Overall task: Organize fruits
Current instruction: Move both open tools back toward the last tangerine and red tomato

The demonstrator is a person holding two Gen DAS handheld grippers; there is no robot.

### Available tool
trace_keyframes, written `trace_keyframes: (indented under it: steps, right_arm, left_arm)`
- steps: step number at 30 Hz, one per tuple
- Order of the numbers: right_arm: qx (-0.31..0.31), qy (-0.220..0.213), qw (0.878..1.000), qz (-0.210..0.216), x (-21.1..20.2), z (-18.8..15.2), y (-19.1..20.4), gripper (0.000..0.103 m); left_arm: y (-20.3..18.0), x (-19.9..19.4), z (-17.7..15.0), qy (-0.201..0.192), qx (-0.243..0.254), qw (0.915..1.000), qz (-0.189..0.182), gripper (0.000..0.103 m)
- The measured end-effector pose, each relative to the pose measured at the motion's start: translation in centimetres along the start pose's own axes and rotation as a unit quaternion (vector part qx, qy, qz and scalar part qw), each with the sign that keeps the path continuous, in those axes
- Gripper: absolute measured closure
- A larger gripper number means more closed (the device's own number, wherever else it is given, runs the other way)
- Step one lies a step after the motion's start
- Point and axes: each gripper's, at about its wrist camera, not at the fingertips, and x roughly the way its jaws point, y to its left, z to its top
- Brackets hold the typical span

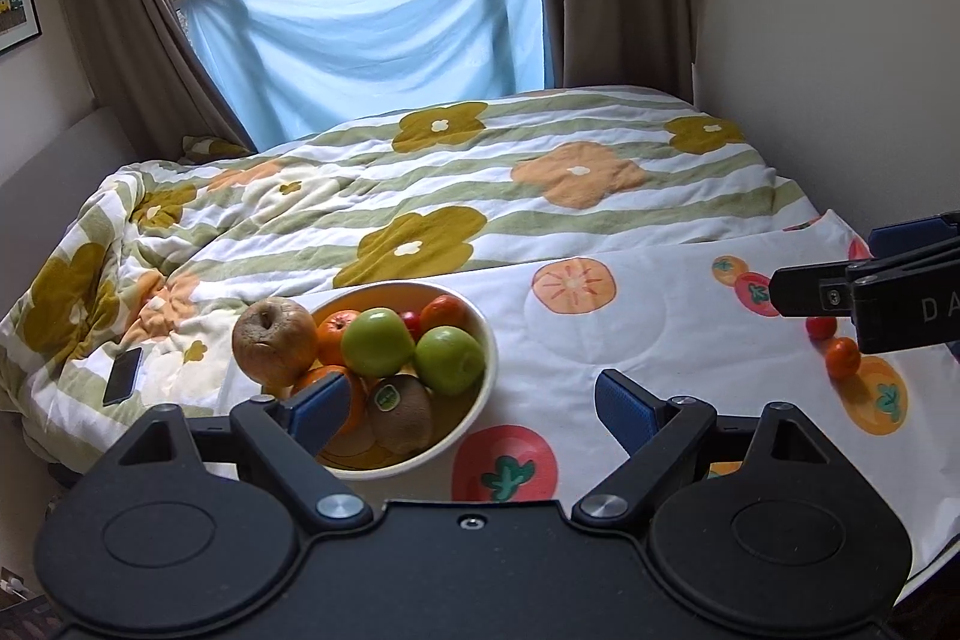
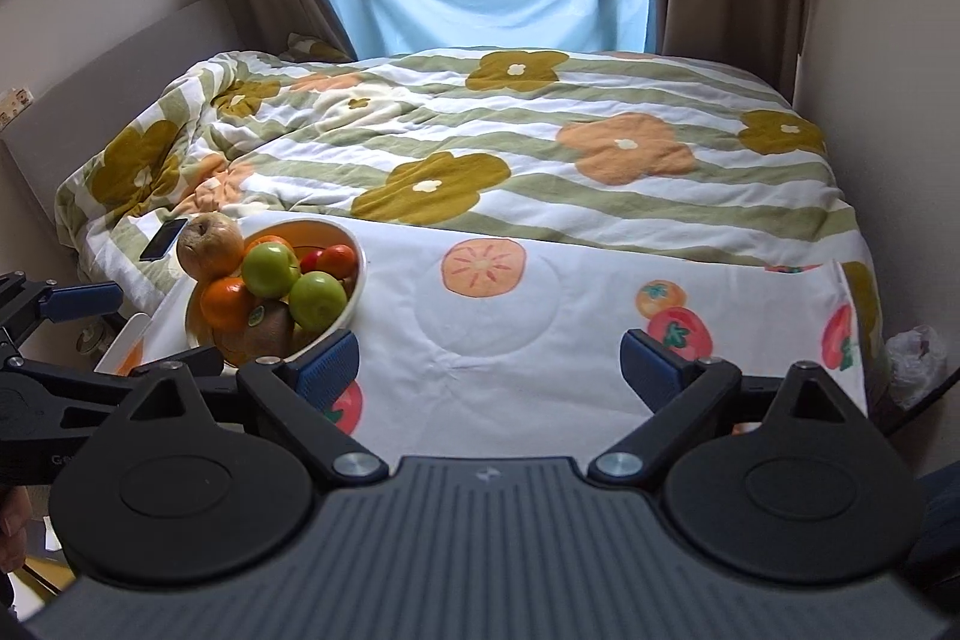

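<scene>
Bowl (image 1: 489, 340) nearly full; we leave two small fruits (image 1: 843, 357) on the bed right of it. Left tool (image 1: 474, 409) and right tool (image 2: 489, 361) wide, empty.

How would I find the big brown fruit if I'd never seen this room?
Look at the bed under the window, then at the white bowl of fruit on the cloth near its foot. The brown fruit sits at the bowl's left edge, leaning over the rim. It is dull, wrinkled and the biggest, unlike the shiny green apples and oranges.
</scene>
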Motion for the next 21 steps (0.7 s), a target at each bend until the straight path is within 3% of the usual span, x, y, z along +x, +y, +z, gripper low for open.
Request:
trace_keyframes:
  steps: [4,10,21]
  right_arm:
    - [0.002,-0.005,1.0,-0.017,-1.5,-1.4,-3.7,0.0]
    - [-0.011,-0.003,0.999,-0.04,-1.8,-2.9,-9.3,0.0]
    - [-0.019,0.019,0.999,-0.044,3.1,-5.2,-16.7,0.0]
  left_arm:
    - [-3.5,-0.3,0.0,-0.004,0.009,0.9999,-0.012,0.011]
    - [-9.4,1.3,-0.5,-0.01,0.029,0.9984,-0.047,0.002]
    - [-18.9,8.5,-1.3,-0.004,0.101,0.986,-0.133,0.002]
